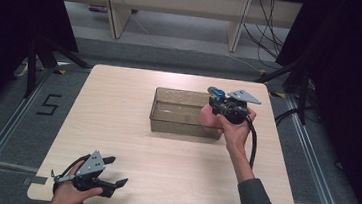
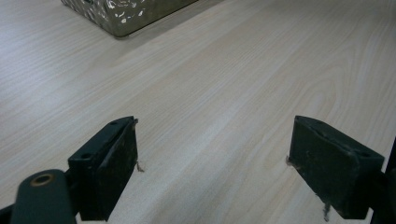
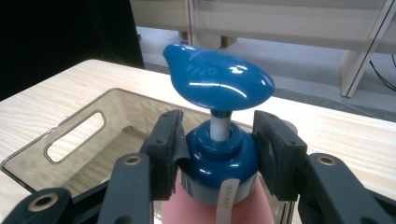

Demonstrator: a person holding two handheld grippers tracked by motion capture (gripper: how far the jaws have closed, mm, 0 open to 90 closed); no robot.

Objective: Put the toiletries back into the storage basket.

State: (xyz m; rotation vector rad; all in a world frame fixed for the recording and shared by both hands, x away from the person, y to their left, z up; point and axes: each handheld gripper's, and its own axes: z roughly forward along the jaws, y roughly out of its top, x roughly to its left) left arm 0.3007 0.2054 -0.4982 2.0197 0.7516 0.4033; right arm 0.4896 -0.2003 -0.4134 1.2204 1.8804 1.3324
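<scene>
My right gripper (image 3: 218,140) is clamped on the blue collar of a pump bottle (image 3: 219,154), one jaw pressed to each side of the collar just under the pump head (image 3: 217,84). The head sticks up above my jaws, with the word OPEN moulded on it. Below the collar, the bottle's pink body drops out of the bottom of the right gripper view, and a small white label hangs down its front.

From the high view, I hold the bottle (image 1: 209,116) at the right end of the bin (image 1: 166,126), a clear brownish box that sits on the table (image 1: 130,142) right of its middle. The pink body shows against the bin's right wall; I cannot tell whether it rests on the bin floor or hangs above it. In the right gripper view the bin (image 3: 60,154) lies straight ahead and below, its handle slot at the left.

My left gripper (image 1: 114,171) rests low near the table's front left corner, well apart from the bin. Its jaws stand wide apart with nothing but bare wood between them, and a corner of the bin (image 2: 122,16) shows far ahead.
</scene>
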